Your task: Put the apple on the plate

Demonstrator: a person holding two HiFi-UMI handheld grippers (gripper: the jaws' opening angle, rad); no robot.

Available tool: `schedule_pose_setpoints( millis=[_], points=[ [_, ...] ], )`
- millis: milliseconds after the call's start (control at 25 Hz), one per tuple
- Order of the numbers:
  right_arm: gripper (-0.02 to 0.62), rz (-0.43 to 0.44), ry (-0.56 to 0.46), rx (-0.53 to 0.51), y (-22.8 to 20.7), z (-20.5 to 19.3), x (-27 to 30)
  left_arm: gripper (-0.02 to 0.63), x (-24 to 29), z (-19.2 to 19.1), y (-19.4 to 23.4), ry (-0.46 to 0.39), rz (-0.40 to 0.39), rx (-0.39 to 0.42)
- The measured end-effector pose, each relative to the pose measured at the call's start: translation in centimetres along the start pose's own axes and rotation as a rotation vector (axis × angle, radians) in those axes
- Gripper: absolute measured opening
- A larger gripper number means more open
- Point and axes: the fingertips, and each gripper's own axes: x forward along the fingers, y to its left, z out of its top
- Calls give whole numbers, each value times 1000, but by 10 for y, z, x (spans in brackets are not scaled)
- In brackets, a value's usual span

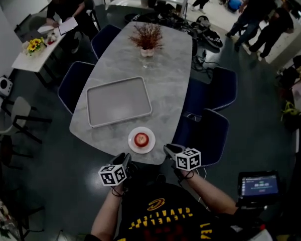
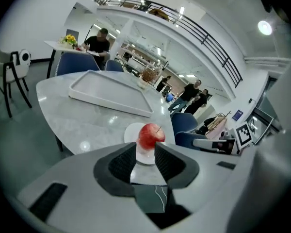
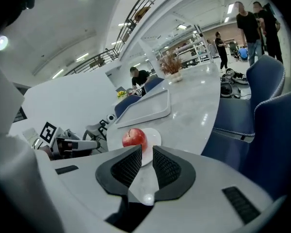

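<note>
A red apple [image 1: 140, 139] sits on a small white plate [image 1: 149, 145] at the near end of the grey marble table [image 1: 165, 84]. The left gripper view shows the apple [image 2: 151, 136] on the plate [image 2: 131, 131] straight ahead. From the right gripper view the apple [image 3: 134, 138] stands slightly left on the plate [image 3: 154, 139]. My left gripper [image 1: 125, 159] hangs just off the table's near edge, below and left of the plate. My right gripper [image 1: 169, 149] is beside the plate's right. Both stand open by a narrow gap with nothing between the fingers.
A large empty grey tray [image 1: 118, 101] lies beyond the plate. A vase of dried flowers [image 1: 147, 39] stands at the far end. Blue chairs [image 1: 206, 130] line both sides. A tablet [image 1: 259, 185] is at my right. People stand and sit in the background.
</note>
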Motion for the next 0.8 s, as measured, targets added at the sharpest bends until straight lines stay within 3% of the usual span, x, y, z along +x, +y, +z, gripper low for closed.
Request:
schedule_pose_setpoints(
  millis=[200, 440, 800],
  points=[
    [55, -34, 28, 63, -10, -3, 38, 118, 32, -2, 25, 99, -44, -66],
    [84, -120, 54, 94, -20, 0, 65, 118, 55, 13, 36, 153, -79, 1],
    [84, -174, 105, 144, -34, -19, 83, 119, 89, -2, 34, 255, -122, 2]
  ],
)
